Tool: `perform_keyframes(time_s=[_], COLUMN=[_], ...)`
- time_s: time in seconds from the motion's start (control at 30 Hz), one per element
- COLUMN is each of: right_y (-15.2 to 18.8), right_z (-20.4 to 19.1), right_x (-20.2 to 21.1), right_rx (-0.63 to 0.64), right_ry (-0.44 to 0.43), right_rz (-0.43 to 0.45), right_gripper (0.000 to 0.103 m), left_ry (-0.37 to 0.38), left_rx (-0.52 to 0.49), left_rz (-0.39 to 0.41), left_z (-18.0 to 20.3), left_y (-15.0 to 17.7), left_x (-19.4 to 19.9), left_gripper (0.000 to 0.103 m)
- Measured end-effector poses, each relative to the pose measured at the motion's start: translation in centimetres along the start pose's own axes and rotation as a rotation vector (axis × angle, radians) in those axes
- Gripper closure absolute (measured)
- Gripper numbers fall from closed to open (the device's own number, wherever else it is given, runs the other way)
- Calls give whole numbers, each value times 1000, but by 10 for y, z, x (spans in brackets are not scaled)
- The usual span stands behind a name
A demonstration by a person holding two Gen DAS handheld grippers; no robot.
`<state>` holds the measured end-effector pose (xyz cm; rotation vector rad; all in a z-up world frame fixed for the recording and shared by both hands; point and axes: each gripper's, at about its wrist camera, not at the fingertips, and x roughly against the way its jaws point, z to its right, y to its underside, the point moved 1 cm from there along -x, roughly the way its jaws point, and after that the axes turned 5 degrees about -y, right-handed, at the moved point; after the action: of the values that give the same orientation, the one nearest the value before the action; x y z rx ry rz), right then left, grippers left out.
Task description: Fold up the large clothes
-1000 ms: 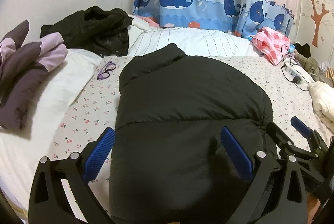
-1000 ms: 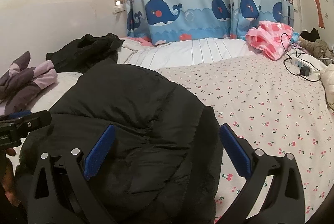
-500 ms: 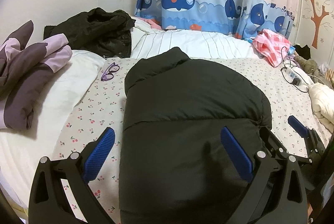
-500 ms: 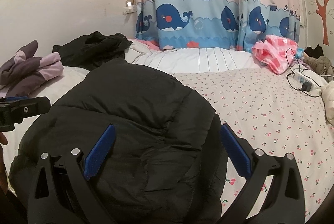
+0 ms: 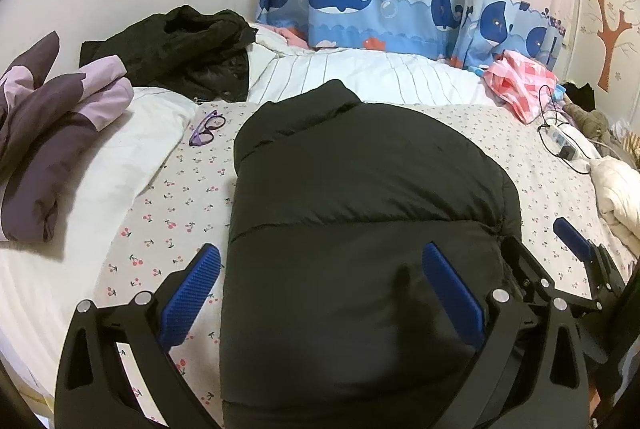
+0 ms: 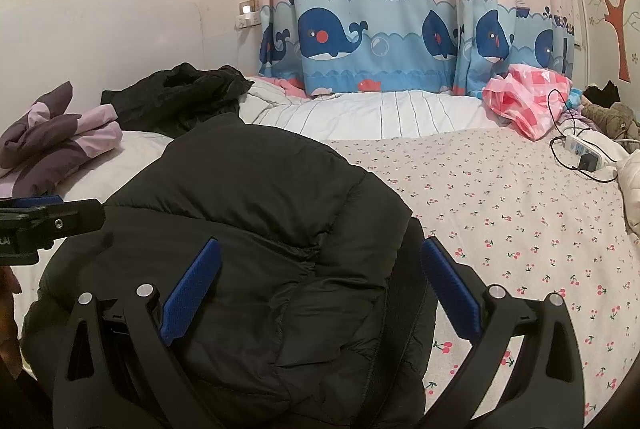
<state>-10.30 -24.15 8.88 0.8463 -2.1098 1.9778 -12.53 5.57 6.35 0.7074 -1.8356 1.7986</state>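
Black puffer jacket (image 5: 360,221) lying folded into a compact block on the cherry-print bedsheet (image 5: 176,189), collar end pointing toward the whale-print curtain (image 5: 384,9). Left gripper (image 5: 320,293) held above the near end of the jacket, its blue-padded fingers (image 5: 192,293) spread wide and gripping nothing — one finger over the sheet just beside the jacket's left edge, the other over the padded fabric. Right gripper (image 6: 320,289) likewise spread wide and empty, above the jacket's near right corner; its left finger is over the jacket, its right finger at the jacket's edge where the sheet begins. Whether any finger actually touches the fabric cannot be told from these views.

Surroundings: purple-framed glasses (image 5: 206,129) on the sheet near the jacket's collar, apart from it; a purple and lilac garment (image 5: 52,125) on the white duvet (image 5: 120,165) at far left; a crumpled dark garment (image 5: 180,49) beyond it, near the wall; a pink checked cloth (image 5: 520,85) at the far right — next to it a power strip (image 6: 588,149) with a black cable.
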Motion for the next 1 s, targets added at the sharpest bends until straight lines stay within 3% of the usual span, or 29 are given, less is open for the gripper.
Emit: perform_keyframes(time_s=[1.0], right_y=[5], right_z=[-6], right_x=[-4], right_rx=[-15], right_ry=[3], right_rz=[-22], right_gripper=[7], left_ry=[-2], left_rx=[-4], left_rz=[-12], left_z=[-1], left_y=[2], left_x=[-5], left_gripper=[6])
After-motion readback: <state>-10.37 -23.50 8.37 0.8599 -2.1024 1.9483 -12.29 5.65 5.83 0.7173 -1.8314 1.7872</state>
